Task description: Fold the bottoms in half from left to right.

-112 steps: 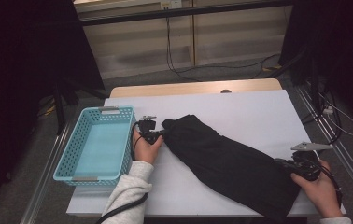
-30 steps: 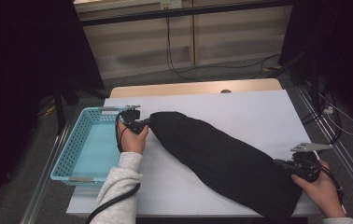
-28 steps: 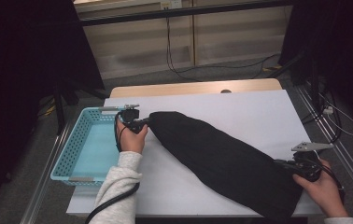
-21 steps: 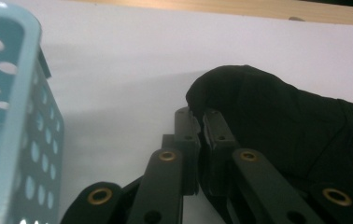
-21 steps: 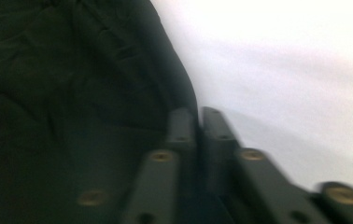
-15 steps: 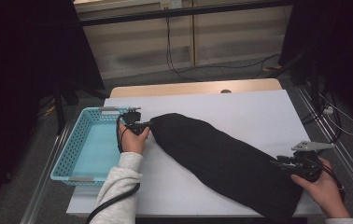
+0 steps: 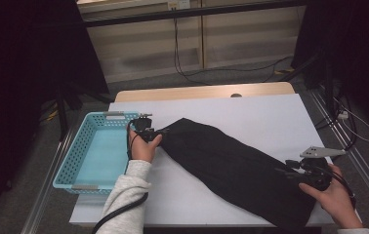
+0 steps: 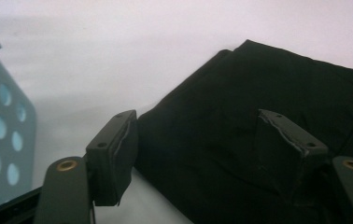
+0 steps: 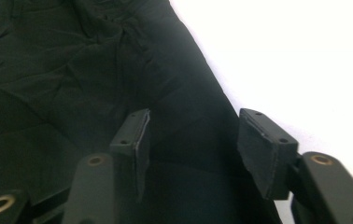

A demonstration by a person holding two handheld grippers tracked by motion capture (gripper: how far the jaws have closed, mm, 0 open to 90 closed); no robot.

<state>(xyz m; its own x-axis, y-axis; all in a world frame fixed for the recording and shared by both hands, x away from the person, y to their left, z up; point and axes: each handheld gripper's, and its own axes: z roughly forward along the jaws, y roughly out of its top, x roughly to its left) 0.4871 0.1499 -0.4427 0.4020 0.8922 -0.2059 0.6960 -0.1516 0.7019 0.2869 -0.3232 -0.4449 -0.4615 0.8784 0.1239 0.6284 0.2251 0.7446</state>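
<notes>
A long black cloth (image 7: 231, 165) lies flat across the white table, running from centre left down to the front right edge. My left gripper (image 7: 160, 132) rests at its upper left end; its jaws have just been opening and stand apart over the cloth's edge (image 8: 198, 140) without pressing it. At the lower right end my right gripper (image 7: 287, 171) has likewise just been opening. Its jaws stand apart over the cloth's border (image 9: 188, 135), where black fabric (image 9: 72, 84) meets the white table.
A light blue perforated basket (image 7: 77, 161) stands at the table's left edge, close beside my left hand. The white tabletop (image 7: 270, 117) is bare behind the cloth. A metal rail (image 7: 353, 156) and cables run along the right side.
Both grippers have opened and let go of the cloth's ends, which now lies slack on the table. The hands have stayed roughly in place.
</notes>
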